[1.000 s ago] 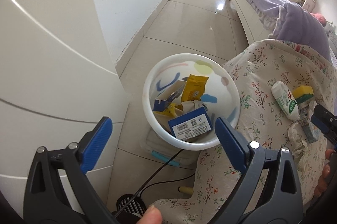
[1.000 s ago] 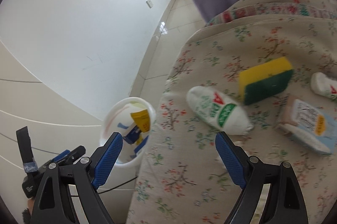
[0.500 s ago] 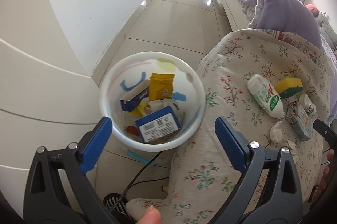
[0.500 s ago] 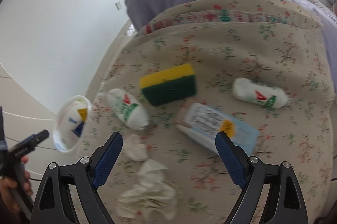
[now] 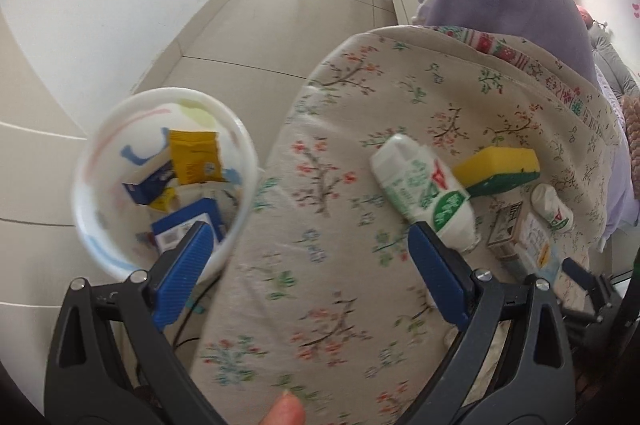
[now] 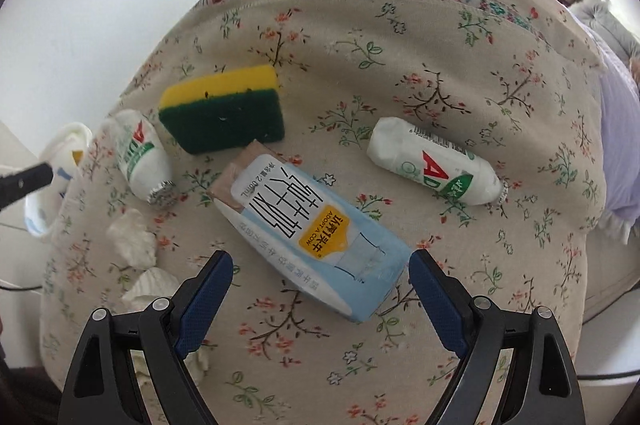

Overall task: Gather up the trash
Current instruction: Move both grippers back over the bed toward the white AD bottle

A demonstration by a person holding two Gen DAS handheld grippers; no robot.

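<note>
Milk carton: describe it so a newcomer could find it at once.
On the floral cloth, look just ahead of the open right tongs. The milk carton lies flat below the sponge, the only pale-blue box, with a yellow label, between two round white bottles.

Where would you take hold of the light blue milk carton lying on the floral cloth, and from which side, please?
Grip the milk carton across its narrow width, mid-body, from above. It lies flat on the floral cloth, slanted, long sides clear. The open right gripper hangs over its lower end; rolling it would probably square the pads to those sides.
</note>
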